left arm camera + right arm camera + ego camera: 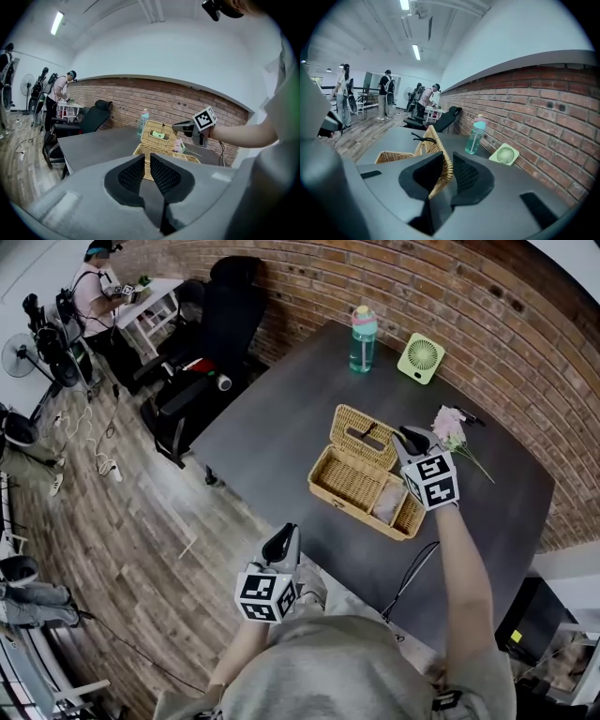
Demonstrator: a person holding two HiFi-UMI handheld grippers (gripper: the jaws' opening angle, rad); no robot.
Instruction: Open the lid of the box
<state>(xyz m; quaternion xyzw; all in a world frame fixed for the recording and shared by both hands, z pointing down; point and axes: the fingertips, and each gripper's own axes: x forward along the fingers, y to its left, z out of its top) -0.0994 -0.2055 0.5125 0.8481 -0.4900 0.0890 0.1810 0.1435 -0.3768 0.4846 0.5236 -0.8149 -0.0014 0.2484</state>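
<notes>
A wicker box [349,484] stands open on the dark table [281,418], its lid [364,435] raised upright at the far side. My right gripper [409,439] is shut on the lid's right edge; in the right gripper view the woven lid [436,143] sits clamped between the pads of the right gripper [447,159]. My left gripper [283,542] hangs off the table's near edge, close to my body, apart from the box. Its jaws stand a narrow gap apart with nothing between them, and the left gripper [146,157] looks toward the box [161,140].
A teal bottle [363,338] and a small green fan [421,358] stand at the table's far edge. A pink flower [450,427] lies right of the lid. A cable [412,573] runs over the near right edge. Black chairs [216,324] stand left of the table.
</notes>
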